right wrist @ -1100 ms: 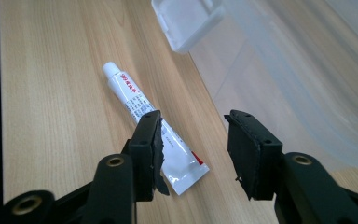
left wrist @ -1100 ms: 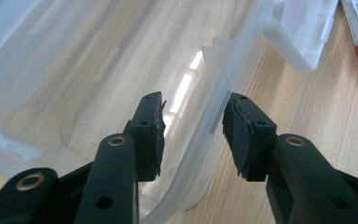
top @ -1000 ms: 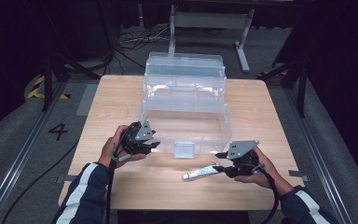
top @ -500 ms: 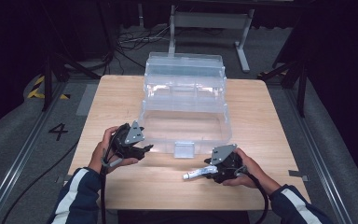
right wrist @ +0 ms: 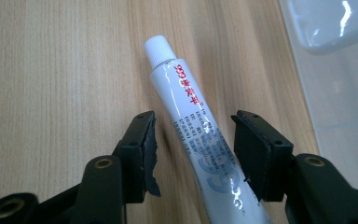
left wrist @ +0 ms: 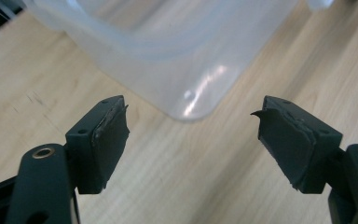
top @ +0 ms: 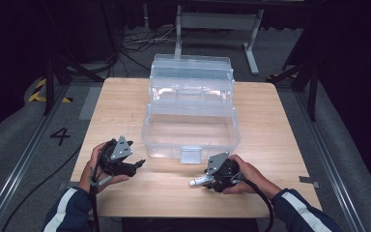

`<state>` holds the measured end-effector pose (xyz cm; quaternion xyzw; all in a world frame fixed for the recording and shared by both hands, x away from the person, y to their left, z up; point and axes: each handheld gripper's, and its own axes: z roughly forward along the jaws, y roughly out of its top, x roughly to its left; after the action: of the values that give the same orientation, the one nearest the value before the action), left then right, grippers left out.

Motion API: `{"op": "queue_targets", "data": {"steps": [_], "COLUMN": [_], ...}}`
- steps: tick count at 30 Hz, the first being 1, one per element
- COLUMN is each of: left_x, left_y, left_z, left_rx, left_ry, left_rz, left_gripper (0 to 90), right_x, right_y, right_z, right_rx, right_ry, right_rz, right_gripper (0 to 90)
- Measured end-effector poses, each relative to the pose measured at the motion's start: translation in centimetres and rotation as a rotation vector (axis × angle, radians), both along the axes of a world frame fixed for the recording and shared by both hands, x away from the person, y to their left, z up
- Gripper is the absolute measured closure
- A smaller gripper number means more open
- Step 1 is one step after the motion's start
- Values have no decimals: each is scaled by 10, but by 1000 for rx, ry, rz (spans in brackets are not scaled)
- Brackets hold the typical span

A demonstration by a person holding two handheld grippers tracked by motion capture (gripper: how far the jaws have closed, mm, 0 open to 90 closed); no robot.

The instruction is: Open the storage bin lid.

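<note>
Compared with one second earlier in the high view, the left gripper (top: 136, 163) has drawn away from the front left corner of the clear plastic toolbox (top: 190, 126) toward the lower left of the frame, and its jaws have just been opening, with nothing between them. The right gripper (top: 204, 181) has shifted left along the table (top: 121, 104) edge and now sits over the tail of the white tube (top: 198, 181), which earlier lay clear to its left; its jaws have just been opening slightly.

In the right gripper view, the tube (right wrist: 191, 126) lies flat on the wood between the two jaws, running from the lower right of the frame up to its cap in the upper centre. It passes nearer the right-hand pad (right wrist: 251, 154), and a gap shows at the left-hand pad, so the jaws stand released around it, not clamped.

The tube is white and glossy, with a ribbed white screw cap, red characters near the shoulder, fine grey print and large pale-blue numerals along the body.

In the left gripper view, the jaws are spread wide over bare table, the toolbox's rounded corner (left wrist: 191, 93) beyond them.
</note>
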<state>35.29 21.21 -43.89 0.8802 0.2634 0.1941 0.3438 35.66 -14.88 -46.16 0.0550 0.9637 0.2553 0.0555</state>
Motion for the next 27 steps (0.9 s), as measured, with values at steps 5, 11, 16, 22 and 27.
{"op": "queue_targets", "data": {"steps": [5,11,16,22,27], "left_x": [-2,-2,-1,4,4], "left_y": [4,7,9,15,16], "left_z": [-20,-35,-43,-50,-53], "left_rx": [40,49,51,-39,-69], "left_ry": [52,111,141,205,194], "left_rz": [-24,-25,-10,5,3], "left_gripper": [254,253,242,225,195], "right_x": [0,-1,0,3,6], "right_y": [5,7,10,18,24], "right_z": [-1,1,3,5,7], "right_rx": [-36,-69,-104,-153,-198], "right_ry": [17,56,91,121,133], "right_rz": [5,20,11,2,-1], "right_gripper": [490,508,520,553,596]}}
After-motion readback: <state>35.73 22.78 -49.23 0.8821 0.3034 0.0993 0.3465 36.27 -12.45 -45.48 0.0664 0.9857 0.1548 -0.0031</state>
